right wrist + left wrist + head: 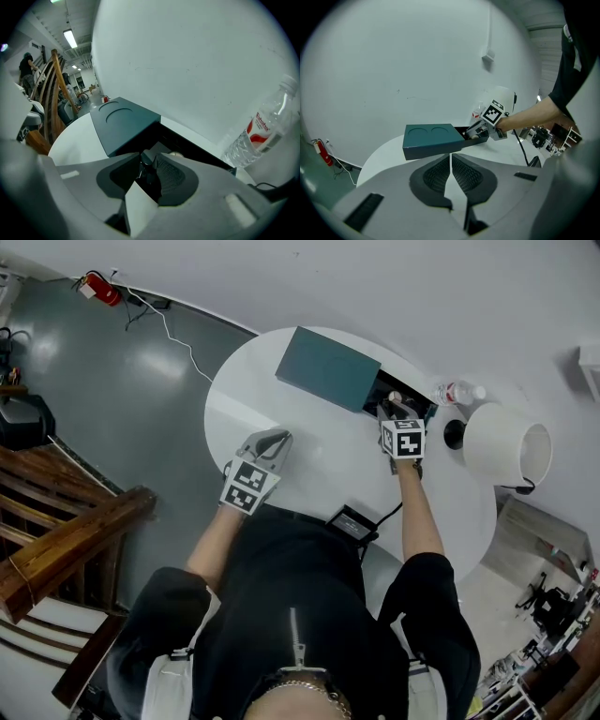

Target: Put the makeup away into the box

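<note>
A teal box (328,367) (429,138) (124,119) lies at the back of the round white table (309,451). Its black inner tray (403,390) (190,145) is slid out to the right, and a small pale round item (176,153) lies in it. My right gripper (392,411) (476,132) (149,161) hangs over that open tray, tilted steeply down, shut on a dark glossy makeup item (146,169). Over bare table in front of the box, my left gripper (275,439) (450,161) is shut with nothing between its pads.
A clear water bottle (457,392) (262,136) stands just right of the tray. A white lamp shade (506,442) sits beyond it. A black device (352,521) with a cable lies at the table's near edge. A wooden stair rail (66,540) stands at the left.
</note>
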Demonstrator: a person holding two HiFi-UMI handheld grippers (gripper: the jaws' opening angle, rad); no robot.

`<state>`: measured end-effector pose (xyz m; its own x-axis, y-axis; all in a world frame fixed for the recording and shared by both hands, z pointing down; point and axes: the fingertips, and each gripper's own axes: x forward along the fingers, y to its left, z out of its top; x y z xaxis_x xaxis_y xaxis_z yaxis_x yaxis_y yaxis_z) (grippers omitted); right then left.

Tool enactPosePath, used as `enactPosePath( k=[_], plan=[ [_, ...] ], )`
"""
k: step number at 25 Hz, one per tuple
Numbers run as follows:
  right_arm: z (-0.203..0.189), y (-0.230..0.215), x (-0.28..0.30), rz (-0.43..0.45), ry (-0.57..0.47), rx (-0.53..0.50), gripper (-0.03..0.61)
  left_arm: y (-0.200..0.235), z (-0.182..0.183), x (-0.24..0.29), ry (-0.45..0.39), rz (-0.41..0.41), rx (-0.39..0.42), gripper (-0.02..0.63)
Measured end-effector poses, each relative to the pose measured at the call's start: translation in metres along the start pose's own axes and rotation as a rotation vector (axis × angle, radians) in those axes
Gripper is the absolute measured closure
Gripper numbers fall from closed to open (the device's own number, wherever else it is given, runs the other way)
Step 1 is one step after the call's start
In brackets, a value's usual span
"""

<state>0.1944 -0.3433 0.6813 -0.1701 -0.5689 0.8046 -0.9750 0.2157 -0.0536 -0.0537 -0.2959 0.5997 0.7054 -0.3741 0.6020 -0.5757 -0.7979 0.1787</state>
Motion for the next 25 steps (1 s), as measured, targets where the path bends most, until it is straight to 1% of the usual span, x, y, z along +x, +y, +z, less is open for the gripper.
enactPosePath(
  k=[2,5,9,10,13,14,17,21,25],
  plan=[
    [0.001,0.001,-0.002,0.002,-0.01,0.017,0.434,0.0,0.0,0.002,0.001,-0.01,0.003,0.592],
    [0.008,0.002,-0.011,-0.005,-0.057,0.038,0.425,0.001,0.001,0.004,-0.001,-0.025,0.013,0.592],
    [0.024,0.002,-0.037,-0.033,-0.163,0.062,0.425,0.0,0.006,0.006,-0.011,-0.039,0.036,0.591],
    [0.027,0.003,-0.046,-0.039,-0.194,0.065,0.434,-0.001,0.007,0.006,-0.015,-0.042,0.041,0.592],
    [0.034,0.006,-0.077,-0.065,-0.301,0.057,0.558,-0.009,0.011,0.005,-0.026,-0.055,0.066,0.592],
    [0.034,0.007,-0.088,-0.076,-0.331,0.054,0.574,-0.013,0.012,0.004,-0.031,-0.06,0.077,0.592],
    [0.02,0.01,-0.116,-0.11,-0.382,0.051,0.574,-0.027,0.014,0.0,-0.042,-0.072,0.108,0.592],
    [-0.013,0.023,-0.154,-0.121,-0.424,0.072,0.574,-0.051,0.011,-0.015,-0.06,-0.083,0.145,0.592],
    [-0.047,0.05,-0.187,-0.123,-0.466,0.103,0.574,-0.073,-0.001,-0.037,-0.081,-0.087,0.167,0.592]
  ],
)
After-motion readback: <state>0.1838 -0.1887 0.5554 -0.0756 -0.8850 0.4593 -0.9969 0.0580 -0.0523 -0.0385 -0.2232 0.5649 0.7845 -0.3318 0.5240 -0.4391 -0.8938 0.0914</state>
